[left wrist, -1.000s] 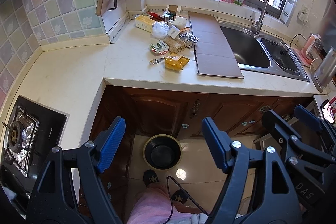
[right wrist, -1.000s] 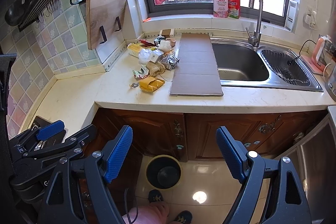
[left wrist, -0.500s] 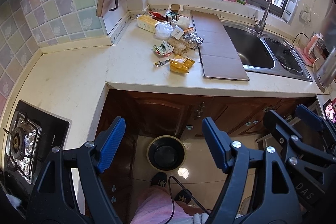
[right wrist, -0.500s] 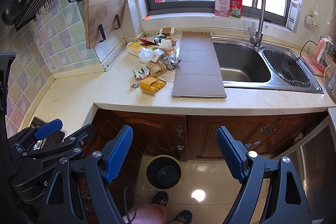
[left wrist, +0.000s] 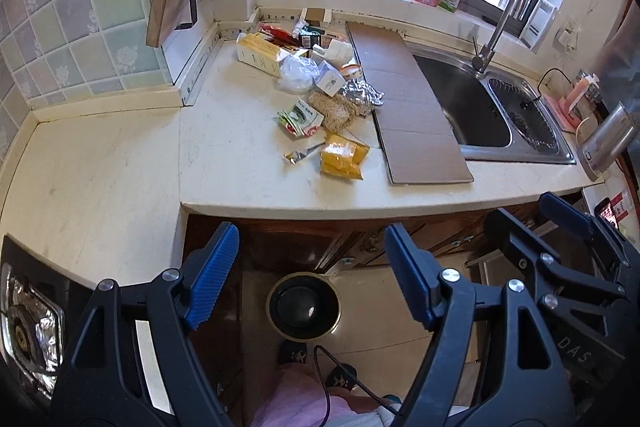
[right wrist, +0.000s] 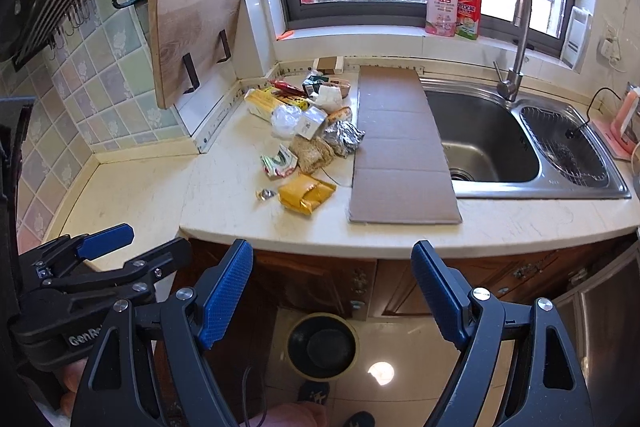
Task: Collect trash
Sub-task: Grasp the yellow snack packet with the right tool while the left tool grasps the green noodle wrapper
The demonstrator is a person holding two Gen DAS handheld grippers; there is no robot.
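A loose heap of trash [left wrist: 320,95] lies on the pale stone tabletop [left wrist: 224,155] toward its back edge, beside a flat cardboard sheet [left wrist: 408,107]: a crumpled yellow packet [left wrist: 342,157] nearest the front edge, crinkled foil [left wrist: 362,95], a clear plastic bag [left wrist: 298,73]. The left claw [left wrist: 310,273] and right claw [right wrist: 332,295] both stand wide apart, gripping nothing, above a round dark bin [right wrist: 322,345] on the glossy floor. Compared with 1 second ago, both views sit closer to the tabletop.
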